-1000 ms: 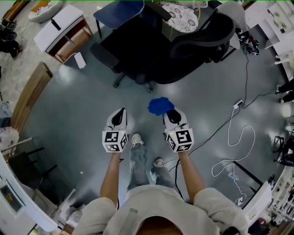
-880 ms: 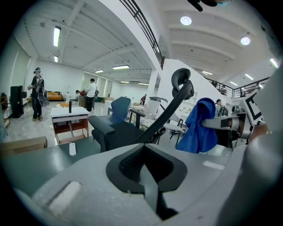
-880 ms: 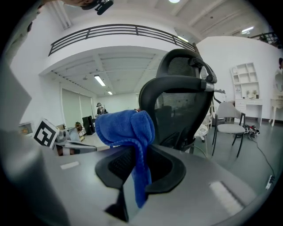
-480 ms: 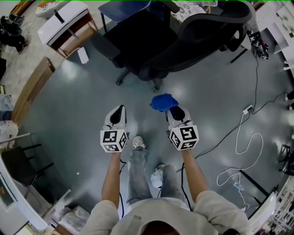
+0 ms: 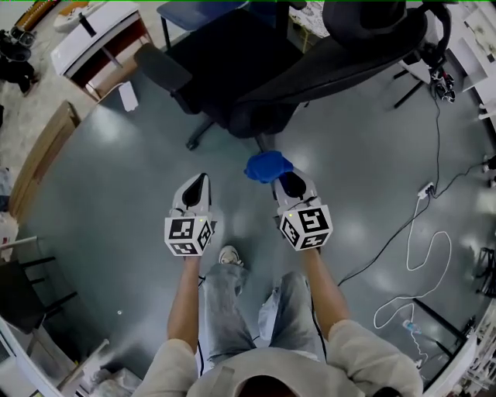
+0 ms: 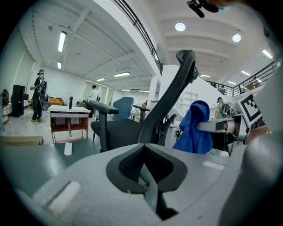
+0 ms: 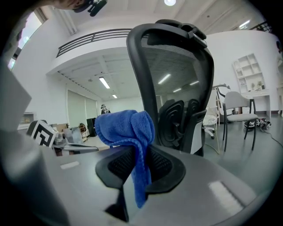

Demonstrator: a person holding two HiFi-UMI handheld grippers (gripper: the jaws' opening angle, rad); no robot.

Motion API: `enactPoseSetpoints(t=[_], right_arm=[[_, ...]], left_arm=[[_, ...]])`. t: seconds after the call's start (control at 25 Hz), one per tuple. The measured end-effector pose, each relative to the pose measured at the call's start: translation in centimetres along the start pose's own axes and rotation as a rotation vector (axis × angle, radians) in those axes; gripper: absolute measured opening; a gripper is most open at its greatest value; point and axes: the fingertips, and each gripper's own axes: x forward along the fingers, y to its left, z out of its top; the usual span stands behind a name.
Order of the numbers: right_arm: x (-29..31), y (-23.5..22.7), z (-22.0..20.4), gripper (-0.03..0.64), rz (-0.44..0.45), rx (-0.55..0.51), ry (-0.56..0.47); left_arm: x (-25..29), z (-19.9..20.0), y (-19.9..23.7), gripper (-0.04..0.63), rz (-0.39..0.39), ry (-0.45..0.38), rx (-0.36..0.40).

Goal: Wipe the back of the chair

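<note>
A black office chair [image 5: 325,66] stands ahead of me, its mesh back [image 7: 172,75] facing me and rising tall in the right gripper view. My right gripper [image 5: 280,177] is shut on a blue cloth [image 5: 267,165], which bunches above the jaws [image 7: 126,128] and hangs between them. The cloth sits just short of the chair's back, not touching it. My left gripper [image 5: 198,184] is shut and holds nothing; it hovers to the left, level with the right one. In the left gripper view the chair [image 6: 146,119] shows side-on with the cloth [image 6: 194,128] to its right.
A blue chair [image 5: 205,12] and a white and wood cabinet [image 5: 97,43] stand beyond the office chair on the left. Cables [image 5: 418,233] trail over the grey floor on the right. A wooden board [image 5: 43,159] lies at the left. People stand far off in the left gripper view.
I have stepped closer to the chair: it fills more of the top of the head view. Both grippers stay level, and the cloth is now near the chair's back.
</note>
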Motion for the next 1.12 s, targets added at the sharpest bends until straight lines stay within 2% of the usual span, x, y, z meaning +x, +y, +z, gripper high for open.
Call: enactPoseSetpoints(t=[0.28,0.52,0.72,1.12], right_arm=[[3.6,-1.9,-5.9,0.071,0.004,-0.003,-0.017],[5.9,-2.8,-9.6,0.071,0.002,-0.002,-0.042],[7.1,-3.1,-11.9,0.071,0.020,-0.005,-0.057],[6.9,-2.3,-11.9,0.071,0.055,-0.026,-0.064]], left_arm=[[4.4,-4.6,1.8,0.005,-0.026,-0.027,0.035],[6.8,-6.9,3.4,0.005,-0.035,-0.069,0.085],[7.9,-8.9,4.1,0.005,-0.035,-0.105,0.074],[6.8,-10.5,3.0,0.005,-0.030,-0.151,0.077]])
